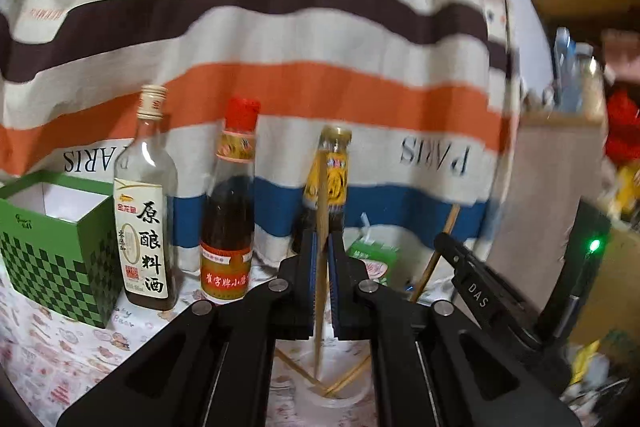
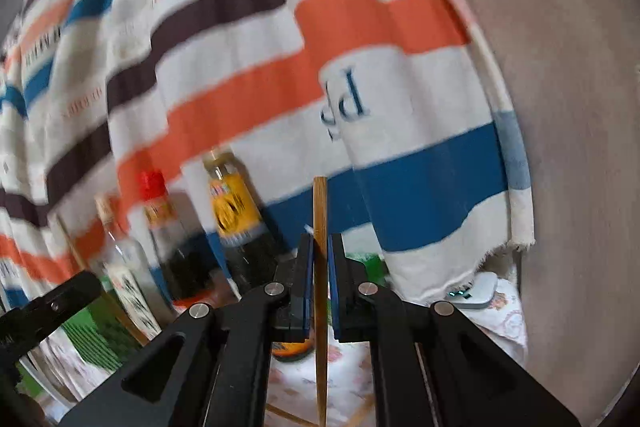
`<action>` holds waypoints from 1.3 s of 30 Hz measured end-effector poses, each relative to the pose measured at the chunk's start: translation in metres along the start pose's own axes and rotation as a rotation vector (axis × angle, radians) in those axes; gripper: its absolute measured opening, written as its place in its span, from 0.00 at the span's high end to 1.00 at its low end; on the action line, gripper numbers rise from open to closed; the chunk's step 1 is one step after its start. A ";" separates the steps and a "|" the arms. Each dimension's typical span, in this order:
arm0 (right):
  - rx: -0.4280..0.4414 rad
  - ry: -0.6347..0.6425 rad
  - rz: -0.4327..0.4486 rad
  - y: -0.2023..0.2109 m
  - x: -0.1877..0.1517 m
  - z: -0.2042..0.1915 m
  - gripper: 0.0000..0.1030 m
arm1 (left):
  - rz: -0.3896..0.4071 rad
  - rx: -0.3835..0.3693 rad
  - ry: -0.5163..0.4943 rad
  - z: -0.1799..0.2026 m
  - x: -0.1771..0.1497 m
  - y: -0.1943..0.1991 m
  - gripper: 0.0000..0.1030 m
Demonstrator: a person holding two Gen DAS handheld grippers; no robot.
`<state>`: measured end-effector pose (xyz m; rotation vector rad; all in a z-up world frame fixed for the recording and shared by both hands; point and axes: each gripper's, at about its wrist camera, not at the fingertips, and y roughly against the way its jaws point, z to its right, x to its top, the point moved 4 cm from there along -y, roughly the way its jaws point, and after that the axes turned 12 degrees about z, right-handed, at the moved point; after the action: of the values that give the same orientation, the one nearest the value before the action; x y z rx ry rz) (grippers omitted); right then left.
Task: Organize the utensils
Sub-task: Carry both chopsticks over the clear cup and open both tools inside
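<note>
Left gripper (image 1: 322, 267) is clamped on one bamboo chopstick (image 1: 322, 195), held upright, its lower tip hanging over a clear cup (image 1: 332, 393) at 6 o'clock in the left wrist view; that cup already holds a few more sticks, crossed and leaning. Right gripper (image 2: 320, 275) is clamped on a second chopstick (image 2: 320, 211), also upright, tapered end down at 6 o'clock. In the left view the right gripper (image 1: 472, 267) shows at 3 o'clock with its stick angled. Behind, at 9 to 11 o'clock: a green checkered box (image 1: 60, 239), open at the top, then three sauce bottles, the nearest a cooking wine bottle (image 1: 146, 211). Striped cloth (image 1: 280, 47) fills the background. Handling, as a judgement: sticks are light, stiff, thin and smooth, so they likely pivot or slide between the pads if pinched off-centre (both grips sit about mid-length, which looks right). Glass bottles are close and would tip easily; keep the sticks clear of them. The cup looks light too, so a stick dropped in at an angle could nudge it. Both views are motion-blurred, so fine contact detail is unclear.
</note>
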<state>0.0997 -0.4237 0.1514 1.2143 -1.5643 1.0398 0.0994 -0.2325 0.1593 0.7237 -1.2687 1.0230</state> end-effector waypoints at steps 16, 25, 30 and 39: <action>-0.025 -0.123 -0.296 -0.046 -0.048 0.027 0.92 | -0.056 -0.015 0.133 -0.024 -0.060 -0.029 0.96; -0.089 -0.177 -0.449 -0.062 -0.071 0.047 0.92 | -0.156 0.011 0.126 -0.028 -0.089 -0.041 0.96; -0.110 -0.181 -0.478 -0.064 -0.077 0.054 0.92 | -0.158 0.018 0.131 -0.031 -0.098 -0.043 0.96; -0.143 -0.174 -0.551 -0.071 -0.090 0.059 0.92 | -0.213 0.030 0.072 -0.030 -0.106 -0.052 0.95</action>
<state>0.1735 -0.4700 0.0559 1.5460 -1.2889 0.4684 0.1602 -0.2495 0.0551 0.8197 -1.0912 0.8875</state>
